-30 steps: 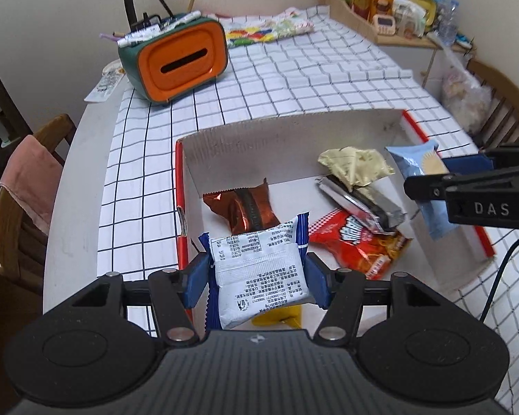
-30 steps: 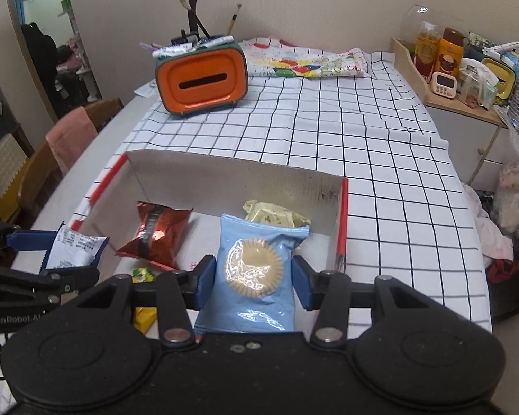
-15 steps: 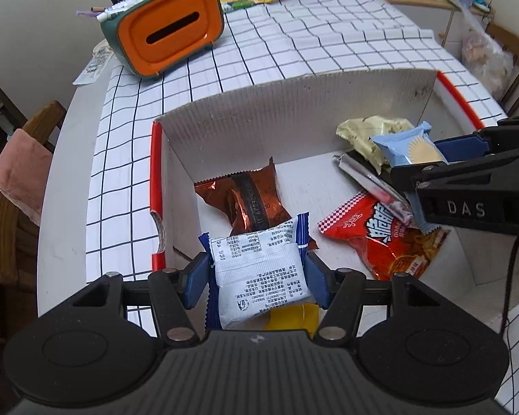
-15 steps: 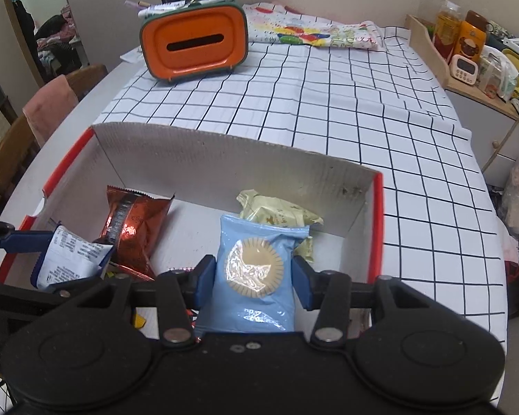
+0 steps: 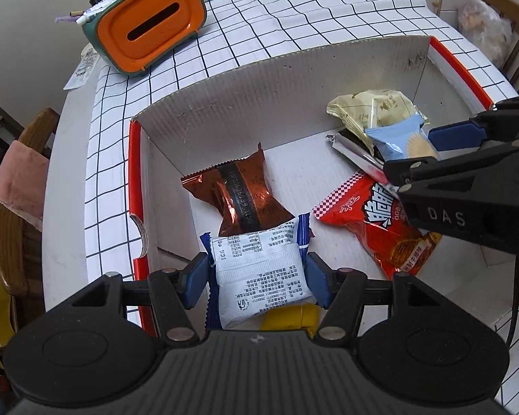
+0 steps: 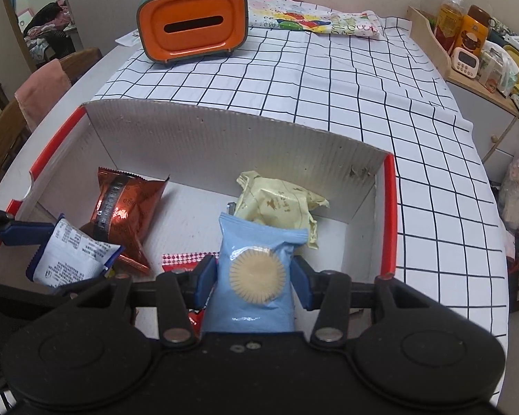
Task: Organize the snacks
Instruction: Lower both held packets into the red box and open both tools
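Your left gripper [image 5: 257, 273] is closed on the white packet [image 5: 259, 273], its blue pads pressing the crinkled, print-covered wrapper on both sides; the packet sits upright between them with its dark blue serrated edges sticking out. It hangs over the near left corner of the cardboard box [image 5: 276, 93], just in front of the copper foil packet [image 5: 240, 193], which lies flat on the box floor near the left wall. A yellow item shows just under the white packet, mostly hidden.

Your right gripper [image 6: 252, 278] is clamped on the light blue packet [image 6: 256, 269], a smooth matte pouch printed with a round fluted biscuit, held upright over the right half of the box. Just beyond its top edge lies the pale yellow packet [image 6: 280, 204], crumpled, toward the far right corner. A glossy red packet [image 5: 380, 221] lies flat on the floor below your right gripper, beside a silver foil packet [image 5: 354, 154].

The box has corrugated white walls and red rims, and sits on a white checked tablecloth [image 6: 328, 76].
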### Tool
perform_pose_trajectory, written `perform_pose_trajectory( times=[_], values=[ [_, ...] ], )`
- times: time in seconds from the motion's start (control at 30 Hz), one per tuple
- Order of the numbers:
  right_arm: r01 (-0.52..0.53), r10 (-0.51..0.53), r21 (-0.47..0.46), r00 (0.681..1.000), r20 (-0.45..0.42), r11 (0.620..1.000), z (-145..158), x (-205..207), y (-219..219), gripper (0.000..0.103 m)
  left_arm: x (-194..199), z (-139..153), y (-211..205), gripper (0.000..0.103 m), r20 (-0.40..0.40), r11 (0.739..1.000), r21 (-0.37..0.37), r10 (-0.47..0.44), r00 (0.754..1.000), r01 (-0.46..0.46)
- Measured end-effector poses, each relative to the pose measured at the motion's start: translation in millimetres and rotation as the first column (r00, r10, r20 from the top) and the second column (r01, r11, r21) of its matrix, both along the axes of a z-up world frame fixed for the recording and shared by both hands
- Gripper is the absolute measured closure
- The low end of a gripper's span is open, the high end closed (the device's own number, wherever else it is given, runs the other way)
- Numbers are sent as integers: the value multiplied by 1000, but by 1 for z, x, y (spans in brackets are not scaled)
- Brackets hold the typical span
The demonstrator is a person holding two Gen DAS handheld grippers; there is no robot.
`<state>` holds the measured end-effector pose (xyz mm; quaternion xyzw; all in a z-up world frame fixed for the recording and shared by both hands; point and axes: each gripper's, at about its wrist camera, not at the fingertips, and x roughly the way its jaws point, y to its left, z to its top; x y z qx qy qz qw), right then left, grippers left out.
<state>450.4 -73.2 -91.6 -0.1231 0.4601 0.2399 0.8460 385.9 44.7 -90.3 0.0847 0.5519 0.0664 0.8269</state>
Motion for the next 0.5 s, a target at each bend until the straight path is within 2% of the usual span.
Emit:
perform_pose_trajectory(
  times=[0.2,0.37,0.5],
  values=[
    [13,-13,24,1000,-13,1000,3,-2,-6,55,-5,7,2,37,31,1000,-13,19,999,-18],
    [10,-10,48,1000,6,999,13,-12,-10,43,-14,16,6,35,68,999,-37,29,997,-27],
    [12,-13,70,1000,16,997,22,-21,-15,42,-23,25,7,33,97,998,-51,33,995,-28]
  ],
)
